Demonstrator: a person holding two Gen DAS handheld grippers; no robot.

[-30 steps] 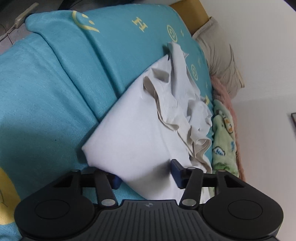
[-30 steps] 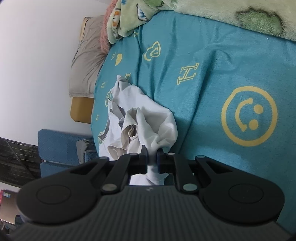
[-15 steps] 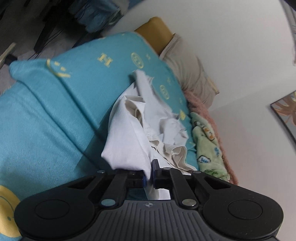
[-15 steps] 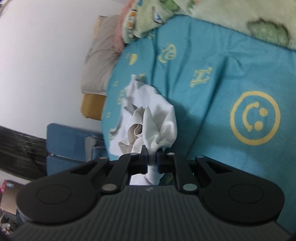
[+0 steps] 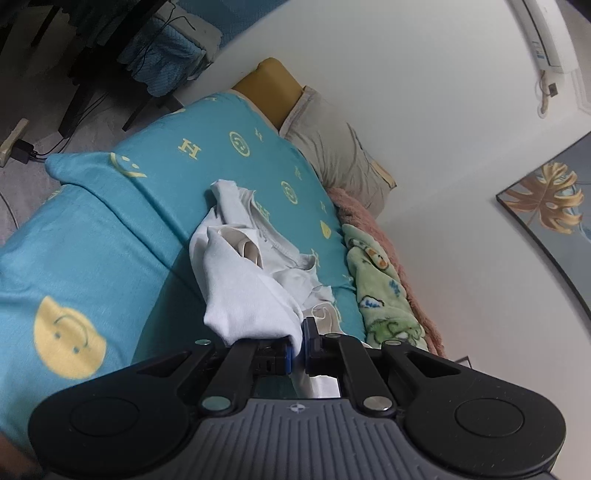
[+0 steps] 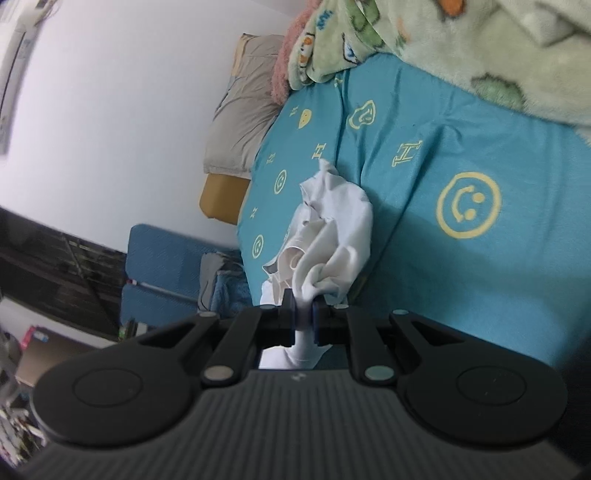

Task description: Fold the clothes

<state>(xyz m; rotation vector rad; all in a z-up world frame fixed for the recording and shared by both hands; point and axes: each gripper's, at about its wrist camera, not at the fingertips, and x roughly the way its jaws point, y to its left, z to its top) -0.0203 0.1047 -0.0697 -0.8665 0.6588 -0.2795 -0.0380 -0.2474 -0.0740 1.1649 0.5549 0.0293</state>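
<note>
Home bedroom: bed under teal smiley-print sheet (image 5: 110, 229), pillow (image 5: 332, 147) against wall, fleece blanket (image 6: 461, 48), framed leaf picture (image 5: 554, 206), probably an air-conditioner (image 5: 543, 33).

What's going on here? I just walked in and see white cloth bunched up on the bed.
A person is folding clothes with a hand-held gripper in each hand. The left gripper is shut on one part of a white garment, and the right gripper is shut on another part of it. The garment hangs bunched between them over the blue bedspread, with its far end resting on the bed. It is not yet spread out or folded.
</note>
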